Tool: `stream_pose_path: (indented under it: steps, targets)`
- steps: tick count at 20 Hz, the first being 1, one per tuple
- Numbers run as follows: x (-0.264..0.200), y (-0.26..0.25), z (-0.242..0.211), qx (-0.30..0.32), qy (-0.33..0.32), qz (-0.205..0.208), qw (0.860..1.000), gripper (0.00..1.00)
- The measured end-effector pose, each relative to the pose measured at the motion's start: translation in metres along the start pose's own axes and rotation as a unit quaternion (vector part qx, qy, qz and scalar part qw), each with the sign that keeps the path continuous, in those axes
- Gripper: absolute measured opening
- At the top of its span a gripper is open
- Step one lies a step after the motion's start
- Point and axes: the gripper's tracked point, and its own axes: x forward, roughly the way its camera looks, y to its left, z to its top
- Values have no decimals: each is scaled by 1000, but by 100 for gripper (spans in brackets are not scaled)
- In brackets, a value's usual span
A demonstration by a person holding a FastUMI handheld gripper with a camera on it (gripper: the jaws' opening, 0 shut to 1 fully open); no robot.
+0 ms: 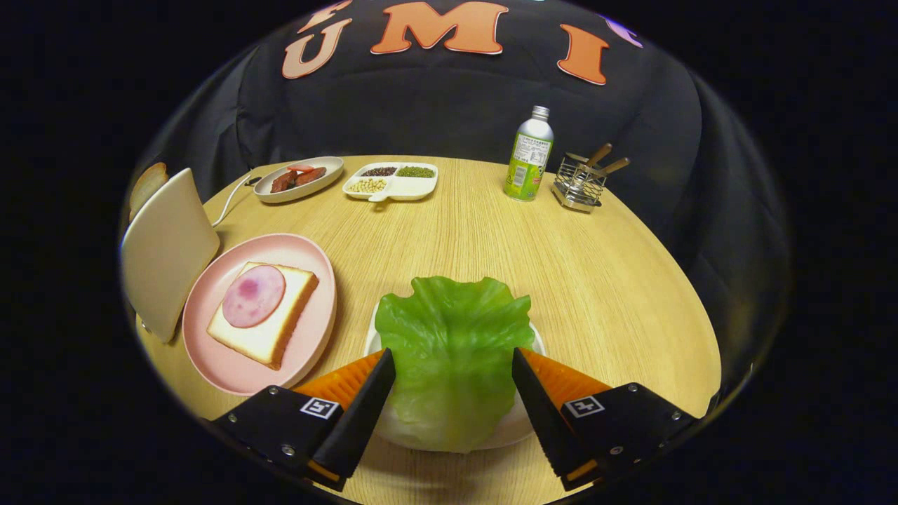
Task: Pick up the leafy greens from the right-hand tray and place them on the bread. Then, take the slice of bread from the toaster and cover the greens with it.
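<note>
A green lettuce leaf point(452, 351) lies on a white tray point(523, 421) on the wooden table. My gripper point(452, 361) is open, one finger on each side of the leaf, tips near its edges; contact is not clear. To the left, a pink plate point(231, 368) holds a bread slice point(270, 333) topped with a round slice of ham point(254, 295). Beyond the plate stands a cream toaster point(165, 252) with a slice of bread point(147, 184) sticking out of its top.
At the far side of the table are an oval dish with sausages point(298, 179), a white divided tray of beans point(391, 181), a green-and-silver bottle point(528, 154) and a wire rack with wooden-handled utensils point(579, 184). A white cord point(231, 200) runs from the toaster.
</note>
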Motion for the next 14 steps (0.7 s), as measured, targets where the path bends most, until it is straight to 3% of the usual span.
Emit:
stream_pose_path:
  steps: [3, 7, 11, 14]
  targets:
    - [3, 2, -1, 20, 5, 9, 1000, 99]
    - [4, 5, -2, 34, 13, 21, 999, 90]
    - [4, 3, -2, 37, 15, 18, 999, 68]
    - [4, -4, -3, 45, 18, 9, 999, 42]
